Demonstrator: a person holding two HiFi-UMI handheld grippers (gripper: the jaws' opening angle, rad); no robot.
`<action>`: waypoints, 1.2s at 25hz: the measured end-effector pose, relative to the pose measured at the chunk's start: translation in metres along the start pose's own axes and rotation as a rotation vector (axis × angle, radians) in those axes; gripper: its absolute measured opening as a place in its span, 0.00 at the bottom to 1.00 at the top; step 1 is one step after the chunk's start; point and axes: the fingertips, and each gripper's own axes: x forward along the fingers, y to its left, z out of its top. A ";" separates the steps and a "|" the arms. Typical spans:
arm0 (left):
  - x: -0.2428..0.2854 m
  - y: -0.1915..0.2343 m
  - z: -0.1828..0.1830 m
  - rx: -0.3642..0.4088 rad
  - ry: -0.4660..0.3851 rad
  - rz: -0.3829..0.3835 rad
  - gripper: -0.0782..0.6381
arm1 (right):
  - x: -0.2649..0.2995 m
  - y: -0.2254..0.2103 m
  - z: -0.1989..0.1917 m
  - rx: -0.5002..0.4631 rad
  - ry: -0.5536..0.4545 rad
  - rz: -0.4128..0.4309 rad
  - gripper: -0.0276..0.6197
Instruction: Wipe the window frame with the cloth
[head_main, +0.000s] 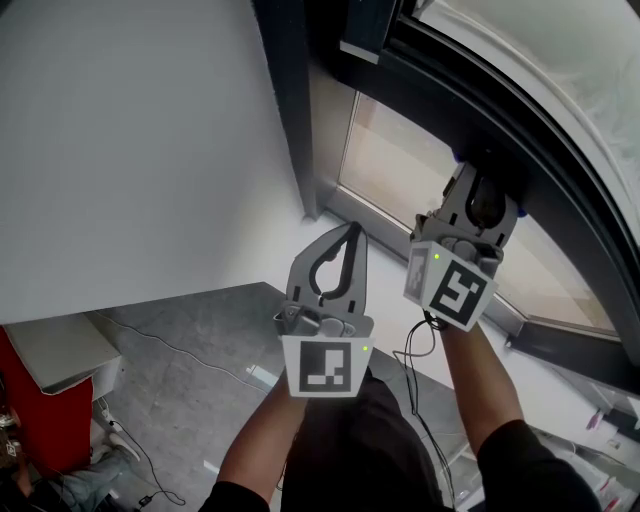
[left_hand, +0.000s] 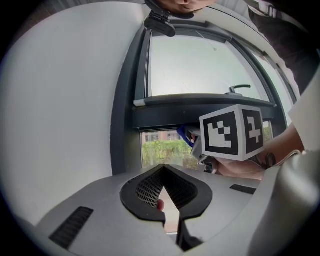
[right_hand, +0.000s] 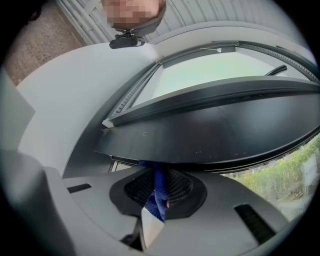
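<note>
The dark window frame (head_main: 470, 110) runs diagonally across the upper right, and its crossbar (right_hand: 215, 130) fills the right gripper view. My right gripper (head_main: 480, 178) is shut on a blue cloth (right_hand: 159, 192) and presses it up against the underside of that crossbar. Only small blue edges of the cloth (head_main: 455, 157) show in the head view; the cloth (left_hand: 185, 134) also peeks out beside the right marker cube. My left gripper (head_main: 351, 232) hangs shut and empty lower left of the right one, pointing at the frame's corner. Its tips (left_hand: 162, 169) meet with nothing between them.
A white wall (head_main: 140, 150) lies left of the window. The pale sill (head_main: 400, 225) sits below the glass. On the grey floor run cables (head_main: 150, 340), with a red-and-white object (head_main: 45, 390) at the bottom left. A window handle (left_hand: 240, 88) sticks out above the crossbar.
</note>
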 end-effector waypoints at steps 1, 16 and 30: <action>0.000 0.003 0.000 0.002 0.000 0.005 0.12 | 0.001 0.002 0.000 0.001 -0.002 0.004 0.08; -0.003 0.028 -0.011 -0.020 0.031 0.045 0.12 | 0.019 0.044 0.004 0.018 -0.026 0.068 0.08; -0.009 0.040 -0.017 -0.033 0.043 0.067 0.12 | 0.035 0.085 0.008 0.025 -0.060 0.146 0.08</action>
